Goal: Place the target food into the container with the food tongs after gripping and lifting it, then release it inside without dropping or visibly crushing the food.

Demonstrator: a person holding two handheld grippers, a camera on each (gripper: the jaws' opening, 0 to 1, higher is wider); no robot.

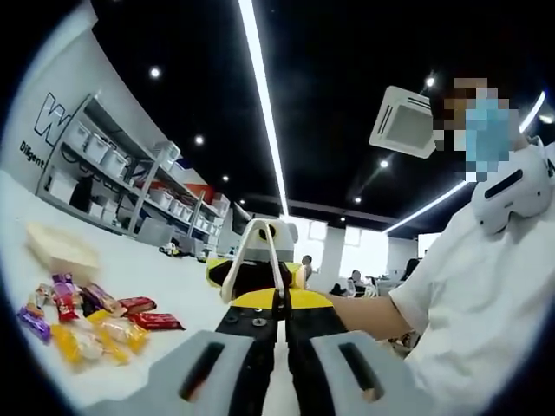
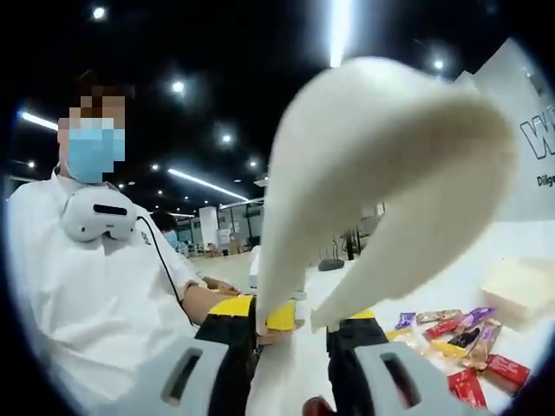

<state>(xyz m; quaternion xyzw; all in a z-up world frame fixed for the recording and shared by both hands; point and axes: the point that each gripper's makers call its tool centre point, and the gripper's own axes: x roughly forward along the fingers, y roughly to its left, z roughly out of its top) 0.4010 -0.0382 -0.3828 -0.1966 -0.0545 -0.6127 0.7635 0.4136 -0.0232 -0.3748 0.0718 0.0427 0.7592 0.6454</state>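
Several wrapped snack bars [image 1: 95,321] in red, purple and yellow lie in a loose pile on the white table [image 1: 165,273]. Just beyond them sits a shallow cream container [image 1: 61,247]. My left gripper [image 1: 279,301] is shut, its yellow-tipped jaws together with nothing seen between them. Facing it, the right gripper holds white food tongs [image 1: 264,247] above the table. In the right gripper view, my right gripper [image 2: 295,319] is shut on the tongs [image 2: 381,156], whose two arms spread apart, tips empty. The snack bars [image 2: 460,338] and container [image 2: 520,290] lie low on the right.
A person in a white shirt [image 1: 486,295] stands close on the right, one forearm reaching in behind my left gripper. Metal shelves with bins [image 1: 113,173] line the wall past the table. The person [image 2: 95,286] is at the left of the right gripper view.
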